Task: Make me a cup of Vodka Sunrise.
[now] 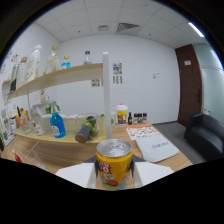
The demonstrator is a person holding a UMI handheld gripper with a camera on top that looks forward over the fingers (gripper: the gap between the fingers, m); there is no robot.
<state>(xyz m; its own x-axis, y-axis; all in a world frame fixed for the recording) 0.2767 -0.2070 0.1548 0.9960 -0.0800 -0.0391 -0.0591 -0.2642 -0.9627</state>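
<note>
Tongs are clamped on the can – held up over the tabletop, it looks smooth, slippery, easy to dent – so a firm, gentle hold at its middle seems best.

Can fills tool; post blocks fwd; right counter open.

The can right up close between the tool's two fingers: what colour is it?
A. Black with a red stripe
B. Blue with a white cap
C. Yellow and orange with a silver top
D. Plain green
C: the can shows a yellow and orange body under a shiny silver lid, and it sits gripped between the fingers of the tool, in front of the wooden counter.
</note>
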